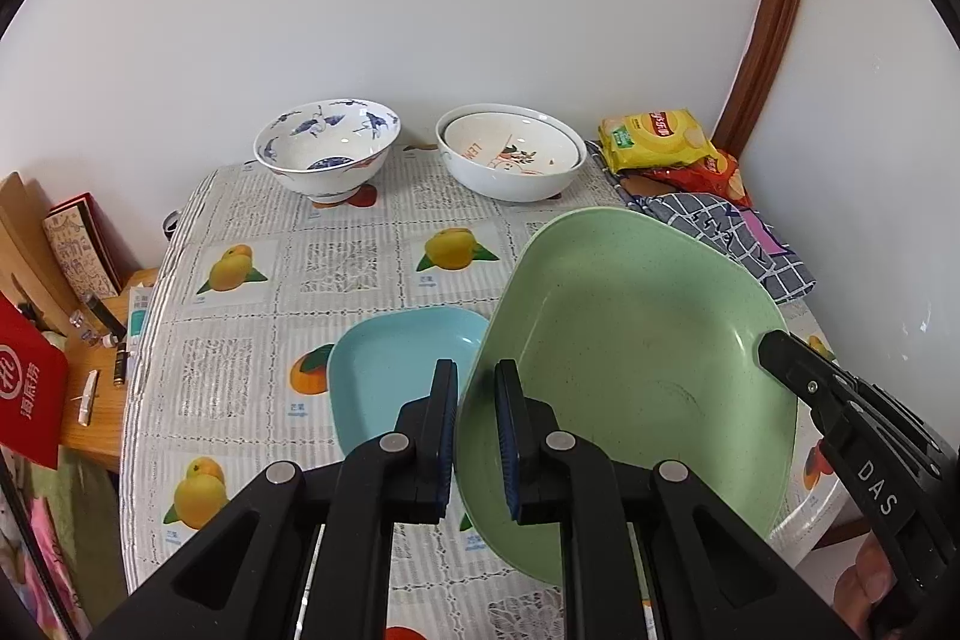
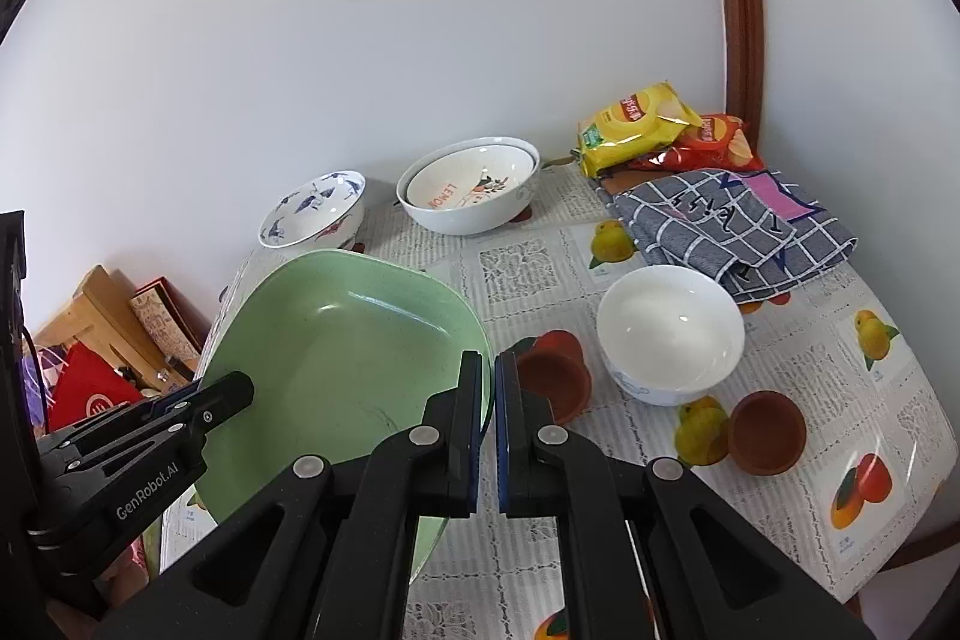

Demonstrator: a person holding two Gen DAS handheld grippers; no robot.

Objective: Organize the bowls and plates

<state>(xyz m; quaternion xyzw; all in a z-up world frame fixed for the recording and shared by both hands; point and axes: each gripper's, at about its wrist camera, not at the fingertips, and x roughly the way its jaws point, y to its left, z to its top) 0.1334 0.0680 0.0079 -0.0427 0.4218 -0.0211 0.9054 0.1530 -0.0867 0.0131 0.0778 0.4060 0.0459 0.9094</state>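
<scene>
Fingers of the left gripper (image 1: 477,430) pinched on the left rim of the green plate (image 1: 630,340), one pad either side of the edge, nearly closed with just the rim's thickness between. Held up and tilted above the desk (image 1: 360,244), overlapping the blue plate (image 1: 396,364) lying flat beneath its left edge. Over on the right rim, the right gripper (image 2: 487,424) clamped the same way, narrow gap, rim caught between the pads. Two-handed carry, then, with the green plate slung between both tools.

Scanning left to right along the far side: blue-and-white bowl (image 1: 327,151), then the lemon-print bowl (image 1: 510,151) nested inside a larger white one, then crisp packets (image 1: 657,139) and a checked cloth (image 2: 738,226). Nearer on the right, a plain white bowl (image 2: 669,334) and two terracotta cups (image 2: 552,376).

Looks like a stacking move onto the blue plate, judging by the layout. Risks from here: thin edge grips on smooth plastic, so any mismatch between the two hands could twist the plate out of one pinch. Lowering unevenly could shove the blue plate sideways, even off the left edge. Swinging right could clip the nearest terracotta cup.
</scene>
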